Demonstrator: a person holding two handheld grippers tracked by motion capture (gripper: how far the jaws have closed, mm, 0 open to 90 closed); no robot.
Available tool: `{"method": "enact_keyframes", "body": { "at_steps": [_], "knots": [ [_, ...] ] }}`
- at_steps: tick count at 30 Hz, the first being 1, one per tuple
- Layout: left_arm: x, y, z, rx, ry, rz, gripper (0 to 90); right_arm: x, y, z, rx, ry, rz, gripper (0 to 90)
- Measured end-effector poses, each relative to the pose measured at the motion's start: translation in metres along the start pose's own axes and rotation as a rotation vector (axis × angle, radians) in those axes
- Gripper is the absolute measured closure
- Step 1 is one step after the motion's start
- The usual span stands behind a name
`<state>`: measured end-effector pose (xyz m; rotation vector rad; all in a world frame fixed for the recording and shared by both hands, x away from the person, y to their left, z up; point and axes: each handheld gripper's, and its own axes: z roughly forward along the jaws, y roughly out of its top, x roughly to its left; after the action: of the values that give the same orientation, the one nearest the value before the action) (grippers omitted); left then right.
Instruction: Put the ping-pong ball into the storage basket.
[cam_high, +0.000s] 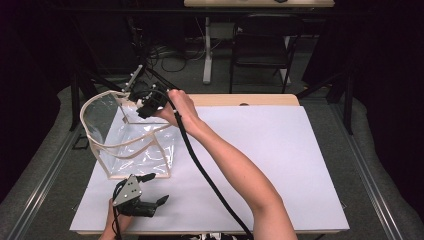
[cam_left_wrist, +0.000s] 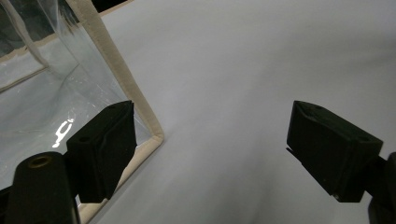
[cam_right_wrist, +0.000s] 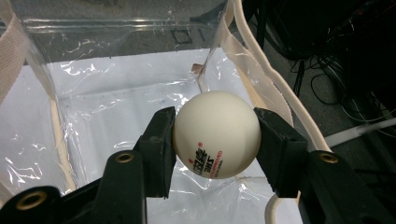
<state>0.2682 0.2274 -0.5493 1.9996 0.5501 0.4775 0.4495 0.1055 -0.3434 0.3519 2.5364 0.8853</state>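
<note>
A clear plastic bag (cam_high: 131, 142) with cream fabric trim and handles stands open on the table's left side. My right gripper (cam_high: 148, 103) hovers over the bag's far rim, and in the right gripper view its jaws are shut on a white ping-pong ball (cam_right_wrist: 217, 134) with red and black print, above the bag's open mouth (cam_right_wrist: 112, 112). My left gripper (cam_high: 152, 204) rests near the table's front left edge, just in front of the bag. In the left gripper view it (cam_left_wrist: 210, 154) is open, with the bag's trimmed corner (cam_left_wrist: 140, 126) beside its left jaw.
A white sheet (cam_high: 260, 150) covers the wooden table. A black chair (cam_high: 262, 45) and a white table leg (cam_high: 207, 50) stand behind it, with cables on the floor. The right gripper's cable (cam_high: 200, 165) runs across the sheet along the forearm.
</note>
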Motion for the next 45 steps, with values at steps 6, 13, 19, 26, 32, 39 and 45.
{"method": "enact_keyframes", "body": {
  "at_steps": [6,13,19,26,32,39,45],
  "knots": [
    [0.0,0.0,0.0,-0.006,-0.003,-0.001,16.2,0.004,0.0,0.01,0.033,0.017,-0.006,51.1],
    [-0.001,0.0,0.0,-0.011,-0.005,-0.005,16.2,0.006,-0.002,0.019,0.072,0.033,-0.01,51.1],
    [-0.001,0.001,-0.001,-0.012,-0.004,-0.001,16.2,0.007,-0.004,0.024,0.094,0.055,0.01,51.1],
    [-0.001,0.001,-0.001,-0.012,-0.005,0.001,16.2,0.008,-0.005,0.027,0.12,0.072,0.017,51.0],
    [-0.002,0.001,-0.001,-0.014,-0.006,0.002,16.2,0.008,-0.006,0.028,0.147,0.086,0.024,50.9],
    [-0.002,0.002,-0.001,-0.016,-0.005,0.005,16.2,0.008,-0.007,0.03,0.183,0.096,0.03,40.8],
    [-0.002,0.001,-0.001,-0.012,-0.006,0.007,16.2,0.004,-0.007,0.024,0.147,0.083,0.076,24.6]
  ]
}}
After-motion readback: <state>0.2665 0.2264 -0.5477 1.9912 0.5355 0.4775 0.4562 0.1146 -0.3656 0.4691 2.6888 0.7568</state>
